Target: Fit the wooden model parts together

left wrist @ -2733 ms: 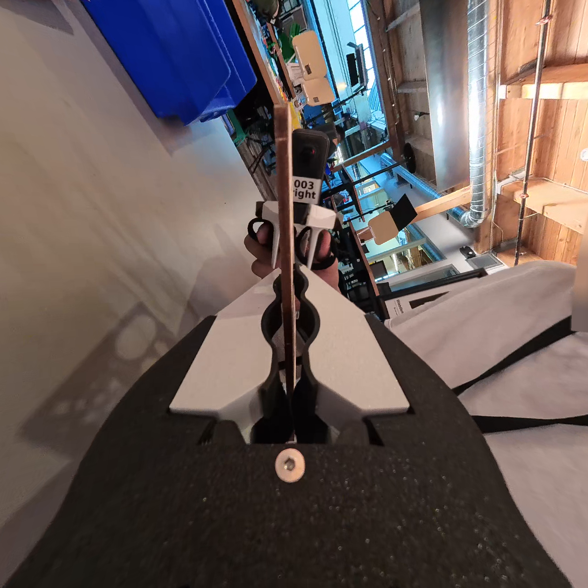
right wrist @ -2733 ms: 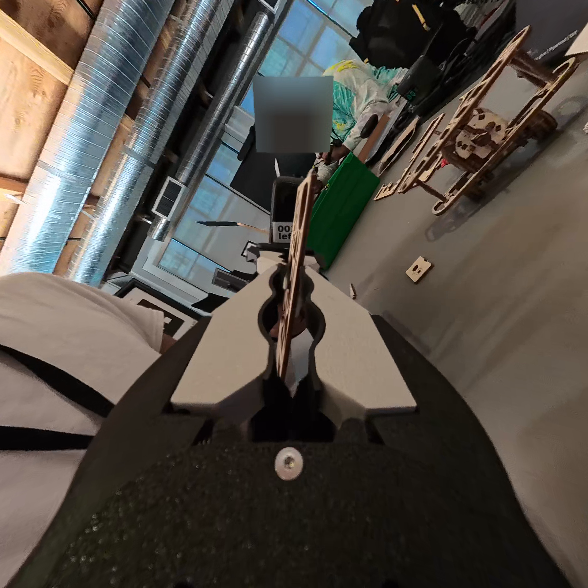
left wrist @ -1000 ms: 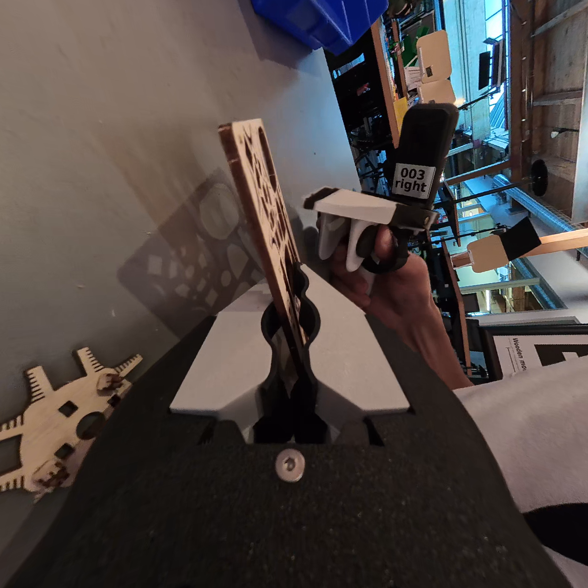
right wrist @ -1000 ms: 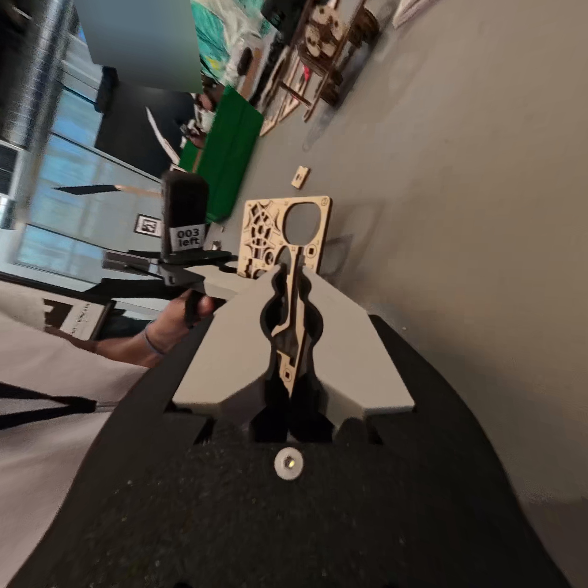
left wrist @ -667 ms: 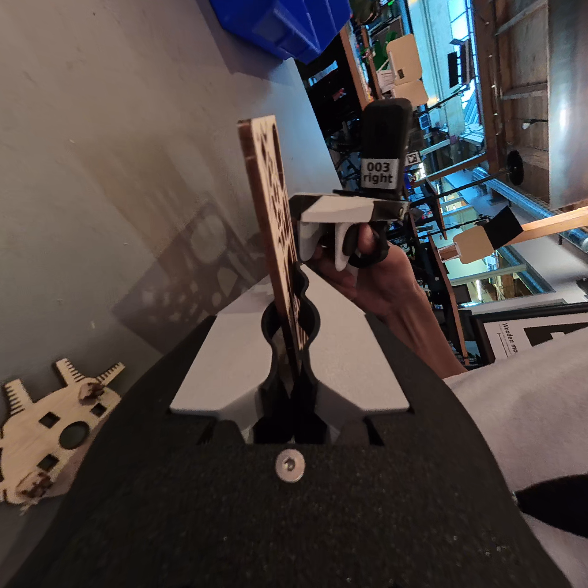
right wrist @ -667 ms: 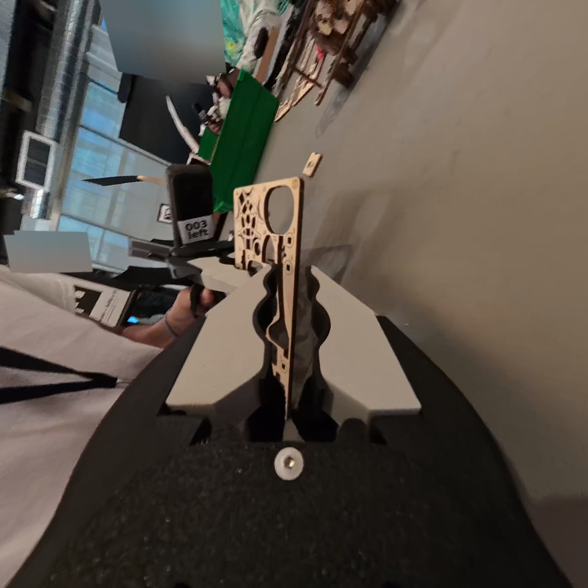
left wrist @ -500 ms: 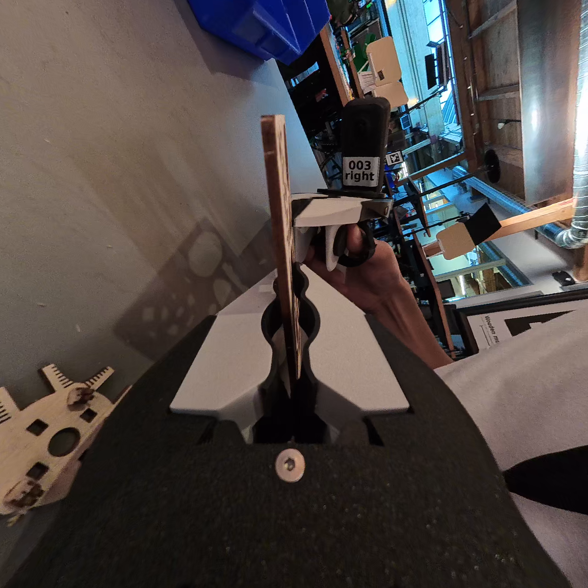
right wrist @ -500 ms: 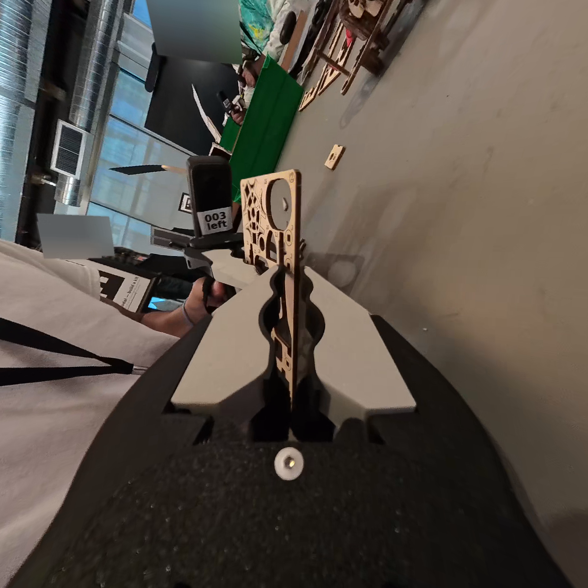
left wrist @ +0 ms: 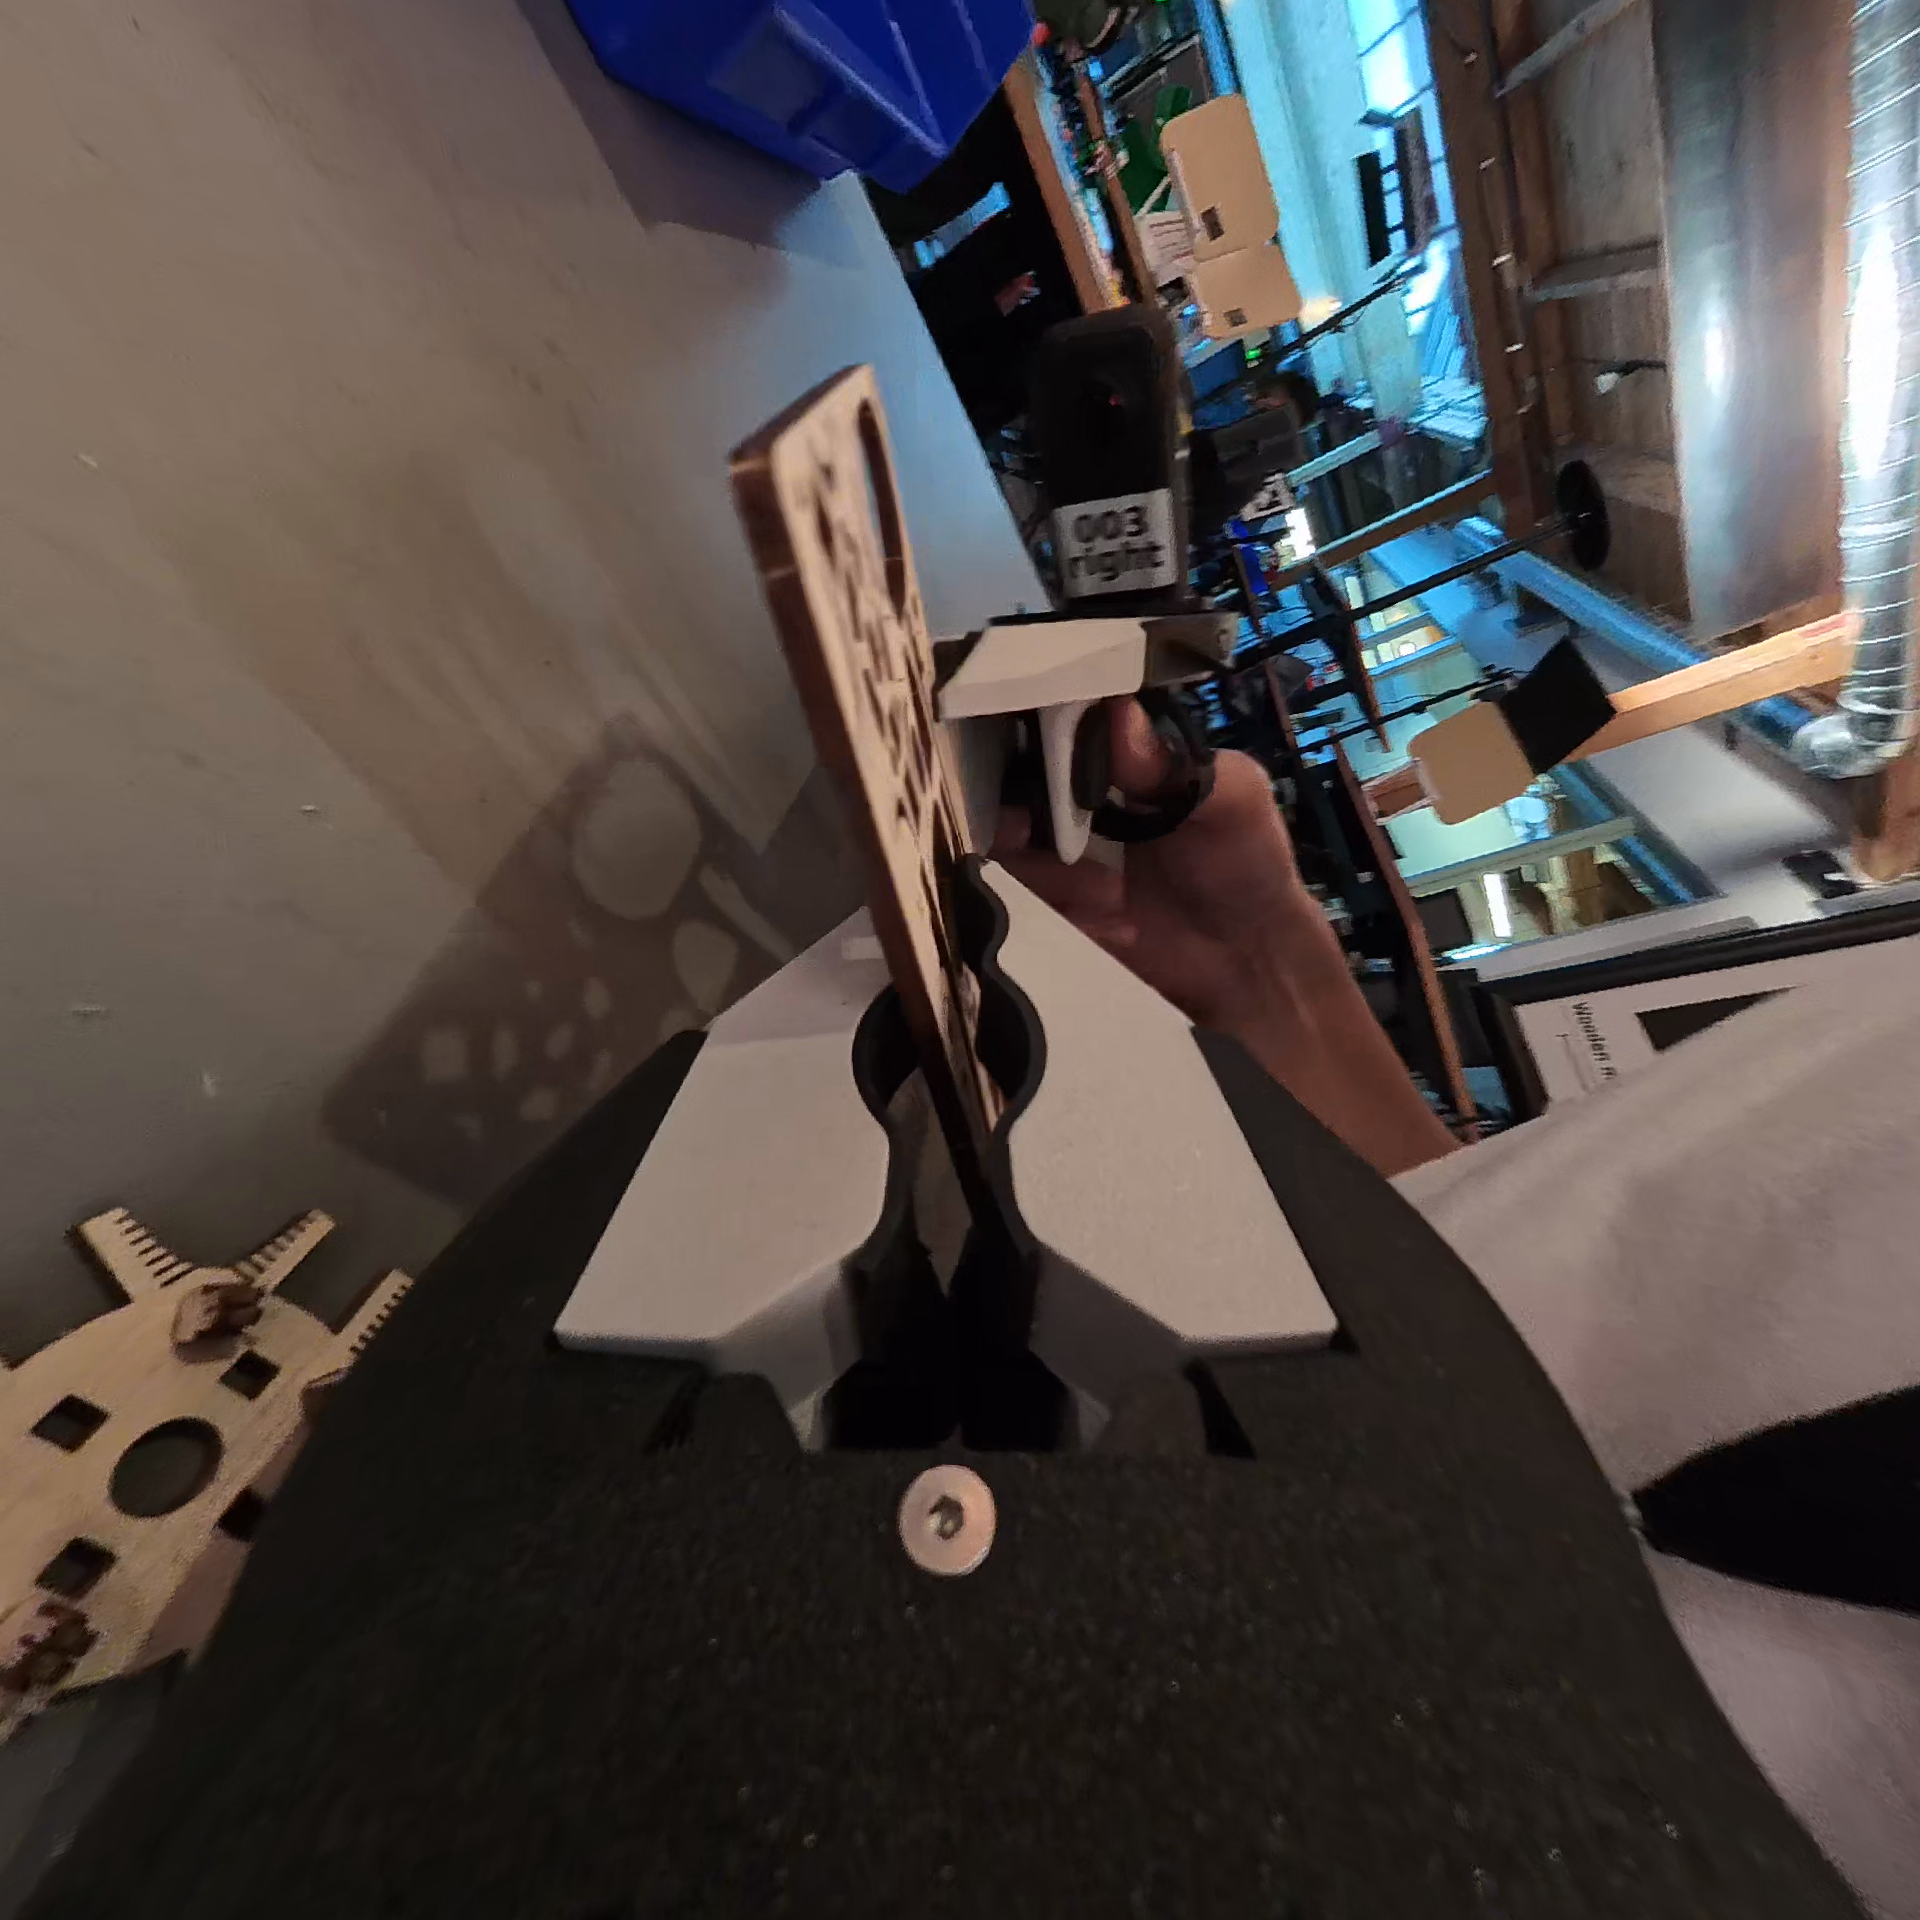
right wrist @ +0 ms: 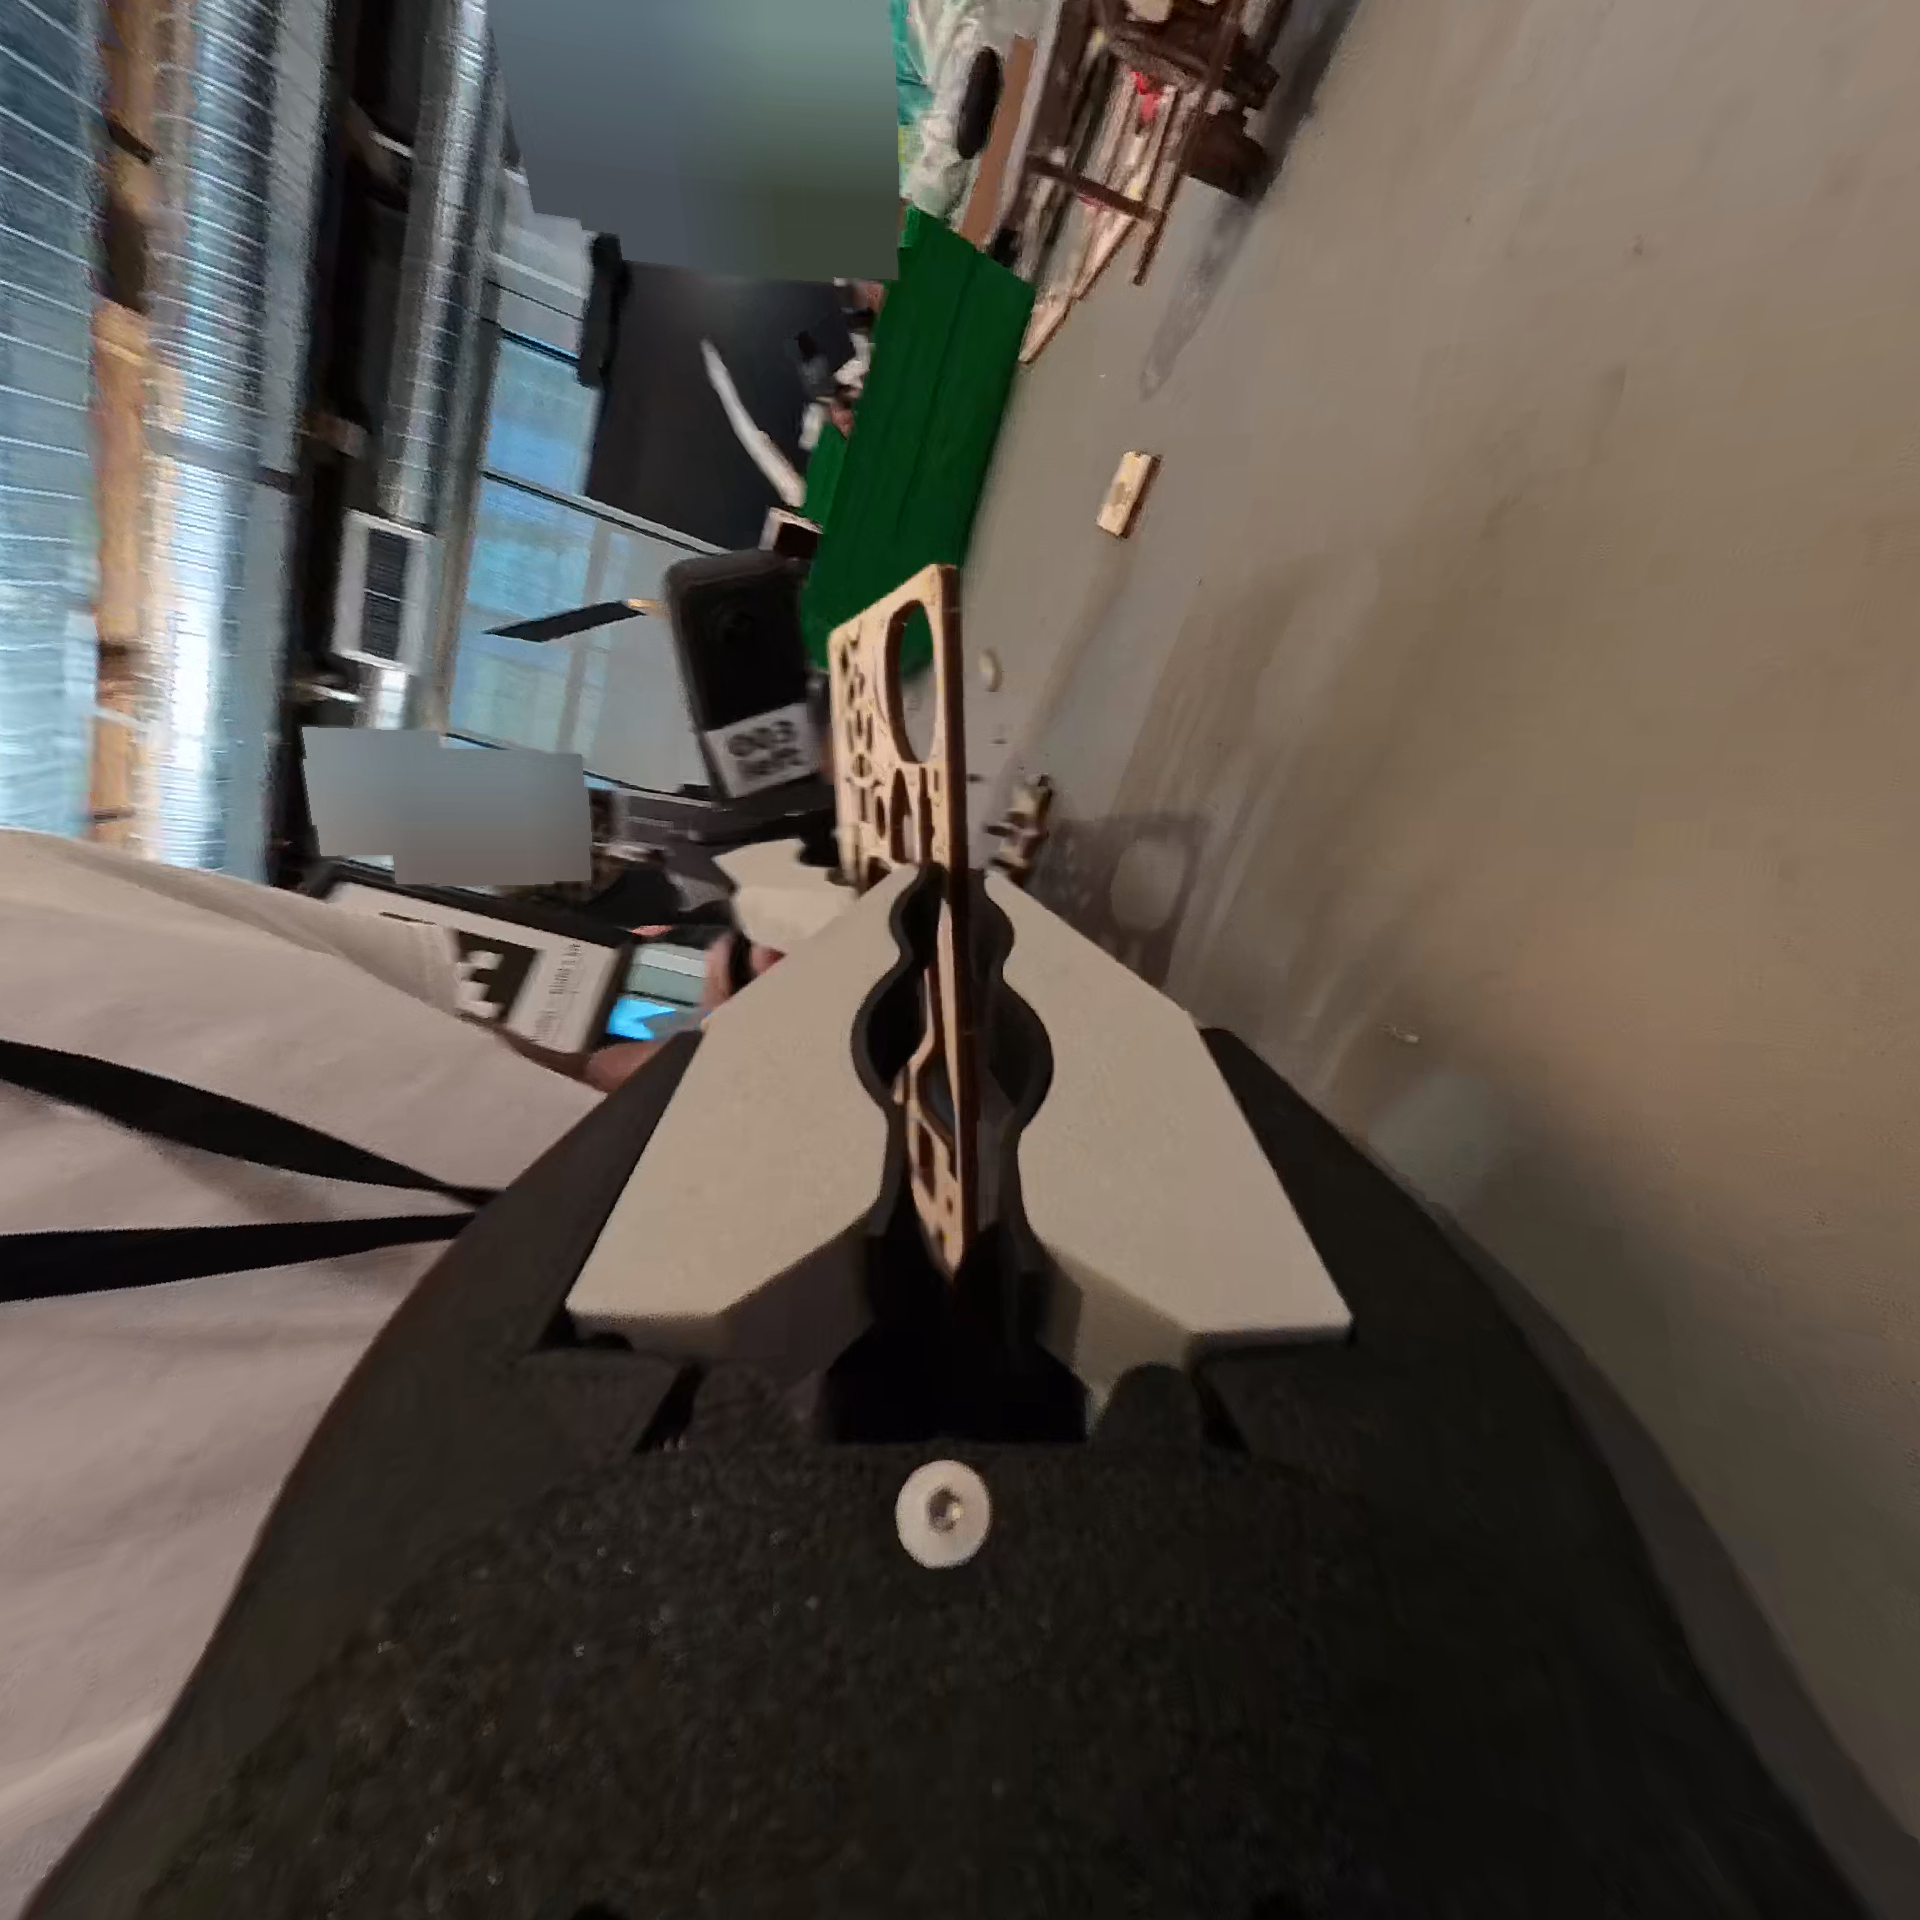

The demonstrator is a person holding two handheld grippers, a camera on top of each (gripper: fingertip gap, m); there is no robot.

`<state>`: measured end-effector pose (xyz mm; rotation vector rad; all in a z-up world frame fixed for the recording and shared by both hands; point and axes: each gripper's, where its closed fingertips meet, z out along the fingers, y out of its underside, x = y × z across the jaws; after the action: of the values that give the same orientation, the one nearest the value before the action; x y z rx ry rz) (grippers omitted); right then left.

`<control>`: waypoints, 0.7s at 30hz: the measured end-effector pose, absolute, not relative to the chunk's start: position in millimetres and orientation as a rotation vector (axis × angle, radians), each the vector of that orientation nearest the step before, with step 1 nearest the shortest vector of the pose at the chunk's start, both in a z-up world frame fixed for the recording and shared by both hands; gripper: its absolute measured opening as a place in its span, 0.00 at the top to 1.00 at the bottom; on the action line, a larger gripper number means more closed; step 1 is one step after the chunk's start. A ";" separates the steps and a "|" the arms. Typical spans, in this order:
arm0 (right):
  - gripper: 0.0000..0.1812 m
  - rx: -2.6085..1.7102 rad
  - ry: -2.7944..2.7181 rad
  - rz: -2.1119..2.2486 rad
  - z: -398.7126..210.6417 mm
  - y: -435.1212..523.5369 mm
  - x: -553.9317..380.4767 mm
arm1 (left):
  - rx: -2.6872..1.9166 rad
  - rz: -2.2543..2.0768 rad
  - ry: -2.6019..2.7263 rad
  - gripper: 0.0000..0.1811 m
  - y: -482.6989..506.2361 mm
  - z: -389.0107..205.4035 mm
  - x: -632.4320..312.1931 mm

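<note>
i see a tan lattice-cut wooden panel (left wrist: pixel 883 727), grey fingers (left wrist: pixel 769 1174), blue bin (left wrist: pixel 790 73), green box (right wrist: pixel 925 416)

White label (left wrist: pixel 1117 548) on right hand-held gripper (left wrist: pixel 1049 675); framed sign (left wrist: pixel 1704 1029), lettered.

My right gripper (right wrist: pixel 951 1039) sits at frame centre, its grey jaws pressed onto a thin laser-cut wooden panel (right wrist: pixel 914 727) that stands edge-on and rises toward the upper middle. Just left of the panel I see the left gripper (right wrist: pixel 769 831), partly hidden; I cannot tell how its jaws stand. The grey table (right wrist: pixel 1558 727) fills the right side. On it, a small wooden piece (right wrist: pixel 1127 494) lies at upper right, well apart from the panel, and a green box (right wrist: pixel 925 416) stands above centre. A white sleeve (right wrist: pixel 208 1039) fills the lower left.
</note>
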<state>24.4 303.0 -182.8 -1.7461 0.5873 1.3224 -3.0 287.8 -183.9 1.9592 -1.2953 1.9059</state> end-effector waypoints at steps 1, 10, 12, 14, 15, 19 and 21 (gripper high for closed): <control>0.98 -1.802 0.582 1.253 -189.3 303.9 24.7 | 1.998 1.879 -1.326 1.00 288.1 -188.1 -2.5; 0.98 -1.956 0.573 1.049 -208.8 306.7 24.9 | 2.124 1.765 -1.376 1.00 290.6 -203.4 -1.7; 0.98 -2.009 0.575 0.986 -215.6 307.2 25.5 | 2.136 1.742 -1.372 1.00 290.6 -205.9 -1.5; 0.98 -2.003 0.578 0.982 -215.4 308.2 26.1 | 2.146 1.734 -1.361 1.00 291.5 -207.1 -1.0; 0.98 -1.976 0.580 1.011 -212.2 308.0 27.5 | 2.139 1.744 -1.345 1.00 291.6 -206.2 0.0; 0.96 -1.909 0.591 1.066 -204.5 307.5 29.6 | 2.107 1.776 -1.315 1.00 291.5 -202.3 1.8; 0.95 -1.852 0.600 1.115 -197.6 305.7 32.6 | 2.104 1.782 -1.309 1.00 292.2 -201.6 0.7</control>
<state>32.6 305.7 -197.6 -1.8516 0.5998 1.1151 0.7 292.2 -201.6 2.1037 -1.3090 1.7822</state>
